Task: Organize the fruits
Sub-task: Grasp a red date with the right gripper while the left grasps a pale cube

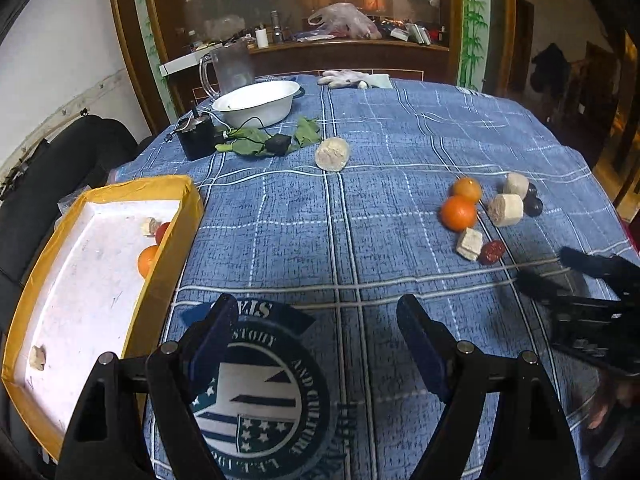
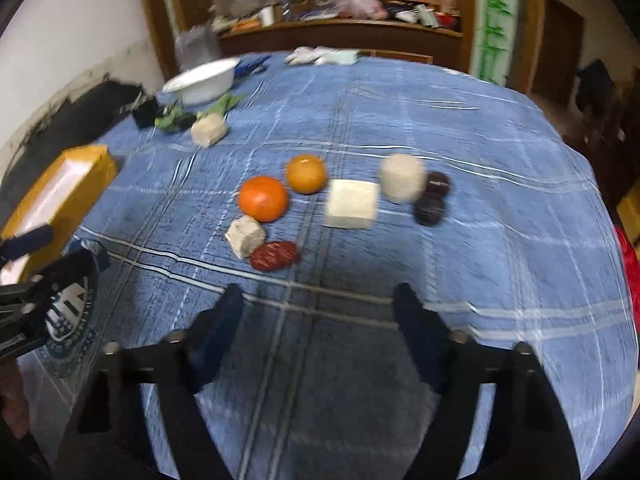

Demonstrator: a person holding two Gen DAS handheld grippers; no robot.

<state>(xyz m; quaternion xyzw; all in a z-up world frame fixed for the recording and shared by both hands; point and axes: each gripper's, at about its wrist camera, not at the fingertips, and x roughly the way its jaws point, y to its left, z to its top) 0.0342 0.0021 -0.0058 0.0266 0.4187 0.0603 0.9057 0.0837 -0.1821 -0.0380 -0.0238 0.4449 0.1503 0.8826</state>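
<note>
From my left wrist view, my left gripper [image 1: 316,320] hangs apart and empty over the counter [image 1: 380,128], the yellow tray [image 1: 168,256] just left of it holding an orange [image 1: 147,260]. From the blurred right wrist view, my right gripper [image 2: 318,304] is spread wide, with two oranges [image 2: 263,198] and a red fruit [image 2: 275,256] just ahead.

White basin [image 1: 256,102] beside clear jug [image 1: 230,68]; gloves [image 1: 344,79] beyond
</note>
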